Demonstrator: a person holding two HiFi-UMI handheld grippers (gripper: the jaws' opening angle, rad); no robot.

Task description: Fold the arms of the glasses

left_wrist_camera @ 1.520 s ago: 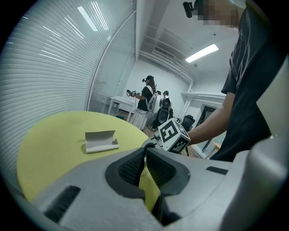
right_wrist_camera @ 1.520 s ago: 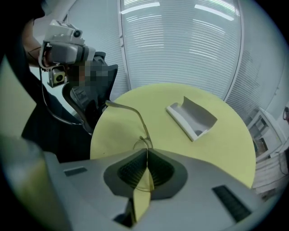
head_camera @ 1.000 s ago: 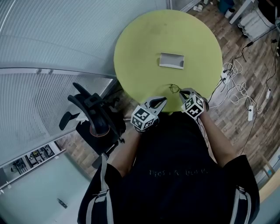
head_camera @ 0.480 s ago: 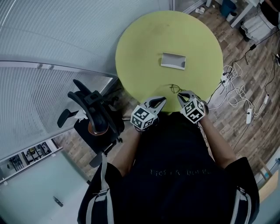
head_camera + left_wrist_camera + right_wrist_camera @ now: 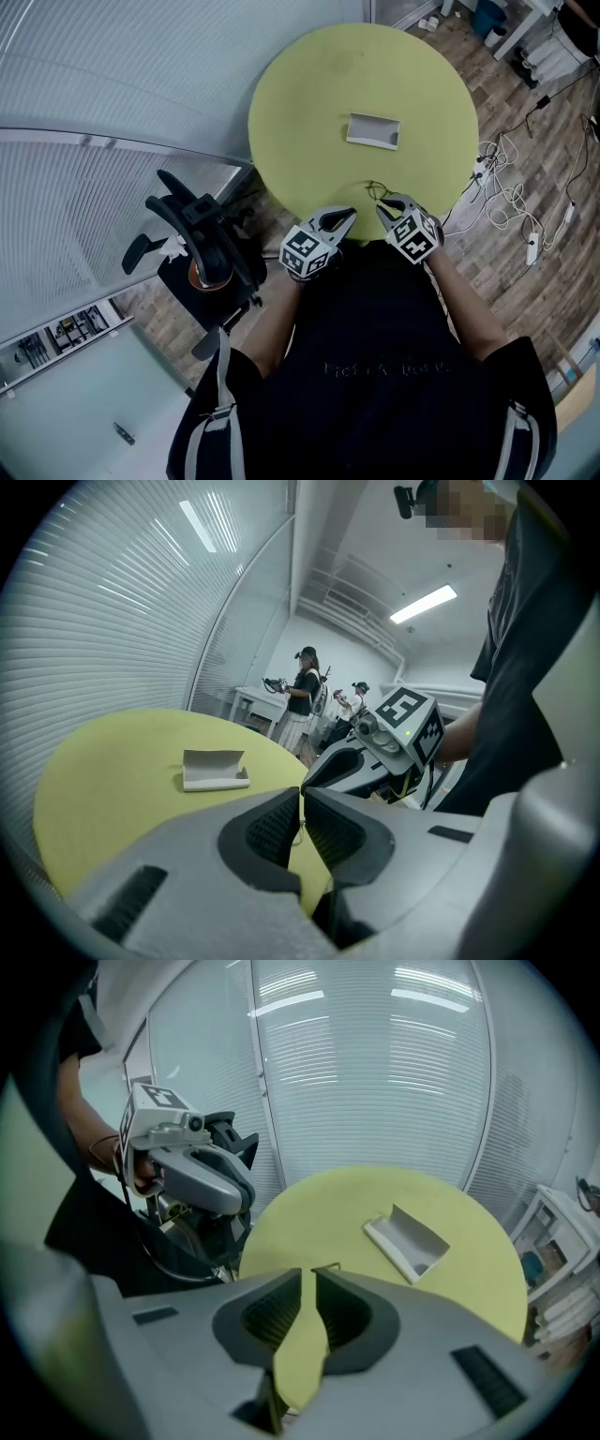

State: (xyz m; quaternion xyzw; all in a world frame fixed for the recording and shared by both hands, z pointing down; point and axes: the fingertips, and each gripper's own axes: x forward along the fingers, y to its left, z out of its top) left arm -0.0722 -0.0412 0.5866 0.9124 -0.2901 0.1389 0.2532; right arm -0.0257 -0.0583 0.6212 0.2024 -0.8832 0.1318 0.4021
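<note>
Over the round yellow-green surface (image 5: 309,103), the right gripper (image 5: 384,208) has edged slightly left toward the thin, dark wire-framed glasses (image 5: 375,190), so the approach seems under way and folding not yet begun. The glasses lie by the surface's near edge, just beyond the right fingers. The left gripper (image 5: 345,217) waits beside them, and both pairs of fingers are all but closed on nothing.
</note>
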